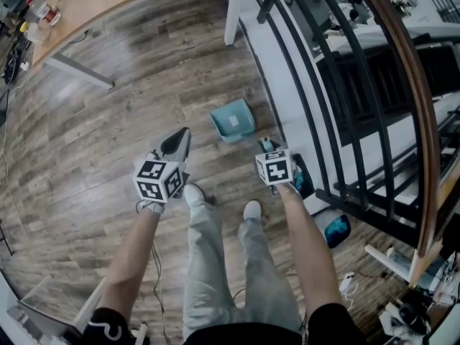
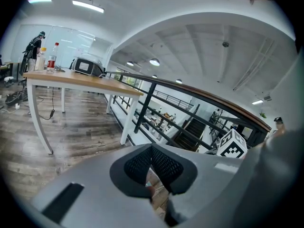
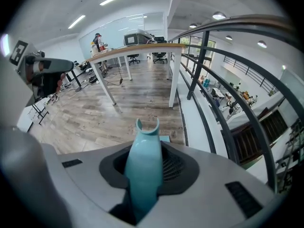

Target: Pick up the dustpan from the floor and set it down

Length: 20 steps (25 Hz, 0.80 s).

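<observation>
Right gripper [image 1: 267, 146] clamped on handle [image 3: 142, 167] of dustpan [image 1: 233, 119], on floor [image 1: 108, 128] at its 11 o'clock; left gripper [image 1: 180, 136] pinched closed, empty. Best bet: squeeze firmly, lift straight, hold it level.

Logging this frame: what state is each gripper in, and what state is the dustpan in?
left gripper: shut, nothing between the jaws.
dustpan: held by its handle, pan low over the wood floor; cannot tell whether it is lifted or resting.
right gripper: shut on the dustpan's handle.
</observation>
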Each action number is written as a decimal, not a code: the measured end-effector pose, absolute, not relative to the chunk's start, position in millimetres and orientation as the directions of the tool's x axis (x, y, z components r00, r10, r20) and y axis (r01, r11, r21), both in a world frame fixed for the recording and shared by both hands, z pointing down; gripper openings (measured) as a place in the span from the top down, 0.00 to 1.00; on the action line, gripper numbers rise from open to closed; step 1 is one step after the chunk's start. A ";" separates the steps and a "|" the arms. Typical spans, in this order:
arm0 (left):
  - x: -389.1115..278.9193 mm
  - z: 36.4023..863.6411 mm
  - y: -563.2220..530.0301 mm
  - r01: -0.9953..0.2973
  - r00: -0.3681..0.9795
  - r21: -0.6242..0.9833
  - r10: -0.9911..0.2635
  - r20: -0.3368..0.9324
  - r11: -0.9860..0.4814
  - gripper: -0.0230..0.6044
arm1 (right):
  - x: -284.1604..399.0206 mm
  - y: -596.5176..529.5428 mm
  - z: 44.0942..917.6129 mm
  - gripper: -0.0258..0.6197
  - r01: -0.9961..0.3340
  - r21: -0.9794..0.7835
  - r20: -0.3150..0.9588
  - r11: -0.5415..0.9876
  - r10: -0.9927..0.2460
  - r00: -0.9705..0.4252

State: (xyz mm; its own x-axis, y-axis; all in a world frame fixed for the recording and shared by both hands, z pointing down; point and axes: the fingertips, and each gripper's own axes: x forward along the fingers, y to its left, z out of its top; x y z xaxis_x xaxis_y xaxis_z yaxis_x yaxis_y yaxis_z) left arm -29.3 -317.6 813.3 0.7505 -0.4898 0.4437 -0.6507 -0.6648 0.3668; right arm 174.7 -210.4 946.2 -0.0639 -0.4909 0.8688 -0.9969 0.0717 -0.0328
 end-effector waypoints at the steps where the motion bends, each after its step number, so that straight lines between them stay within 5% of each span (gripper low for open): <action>1: -29.8 812.6 -317.2 -0.651 0.750 0.366 -0.492 0.442 -0.664 0.97 | 175.4 -209.4 945.8 0.84 -0.997 -0.024 0.867 0.074 -0.495 -0.058; 20: -51.2 775.3 -310.2 -0.677 0.728 0.325 -0.535 0.430 -0.660 0.97 | 189.0 -189.5 912.9 0.84 -1.000 0.004 0.856 0.023 -0.517 -0.009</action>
